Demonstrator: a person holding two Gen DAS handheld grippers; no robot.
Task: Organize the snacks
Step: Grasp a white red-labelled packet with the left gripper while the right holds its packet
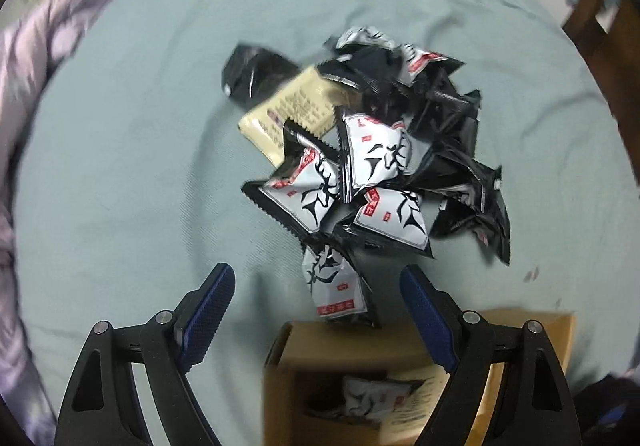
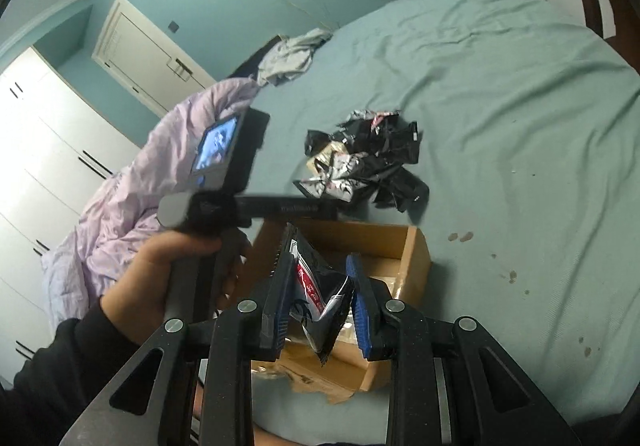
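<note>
The right tool (image 2: 320, 298) pinches a packet (image 2: 316, 294) directly above the box (image 2: 416, 250); the left tool (image 1: 316, 310) gapes empty, facing the pile (image 1: 380, 149).

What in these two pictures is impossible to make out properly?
- Cardboard box, left wrist view: cut off by the bottom edge, and the left gripper fingers cover part of it.
- Printing on the snack pile, right wrist view: too small and blurred.
- Snack packet in the right gripper: crumpled, fingers hide its sides.
- Box contents: dim; count unclear.
</note>
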